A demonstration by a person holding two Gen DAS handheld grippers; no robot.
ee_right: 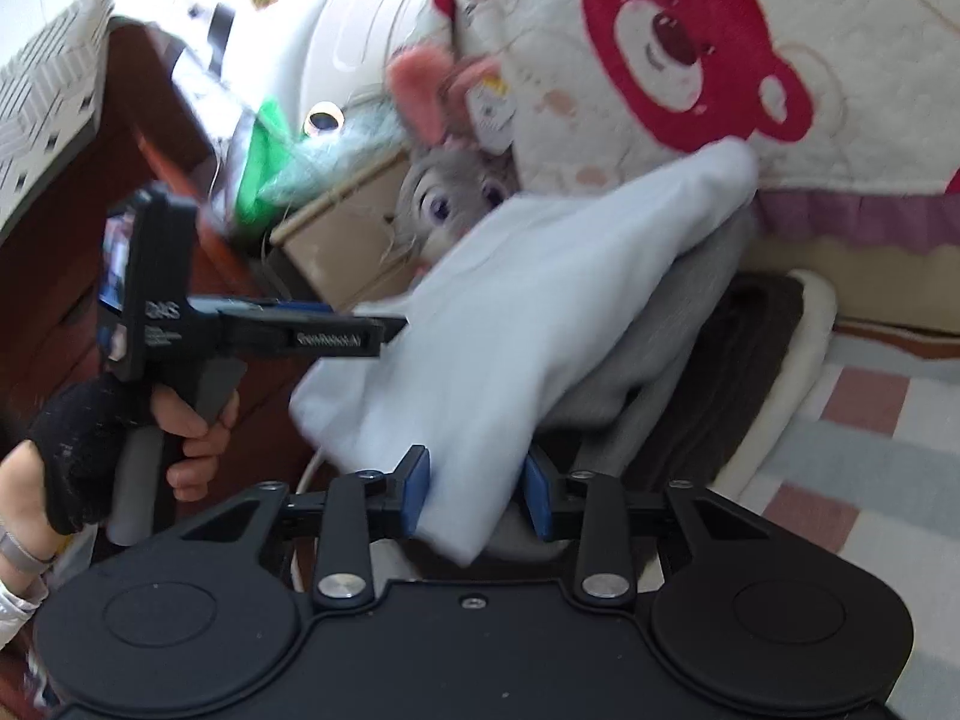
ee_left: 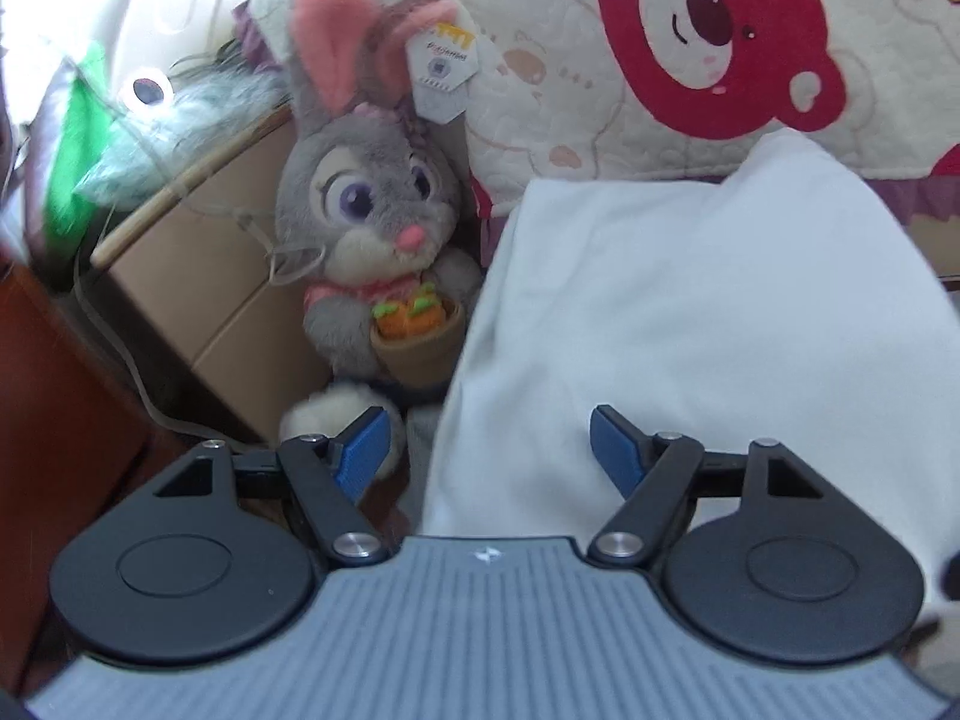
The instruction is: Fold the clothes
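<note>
A: Worried about anything at that point?

B: Found the left tongs (ee_left: 489,447) spread wide and empty, one pad off the edge of the white garment (ee_left: 690,312). Placed that garment draped over the stack of folded clothes (ee_right: 720,372) on the bed (ee_right: 870,480). Saw a fold of it between the pads of the right tongs (ee_right: 477,489), but could not tell whether truly pinched or only flanked.

A: So feared a slip?

B: Judged one likely. With a doubtful hold on one side and none on the other, could have dragged the cloth crooked, or pulled the stack over with it. Might also have snagged the plush rabbit (ee_left: 372,198) just beside (hang tag (ee_left: 444,75) at its ear).

A: Read any writing?

B: Made out "DAS" and what looked like "GenRobot.AI" on the left tongs' side in the right wrist view, both blurred. Got nothing from the hang tag beyond a square printed code.
</note>
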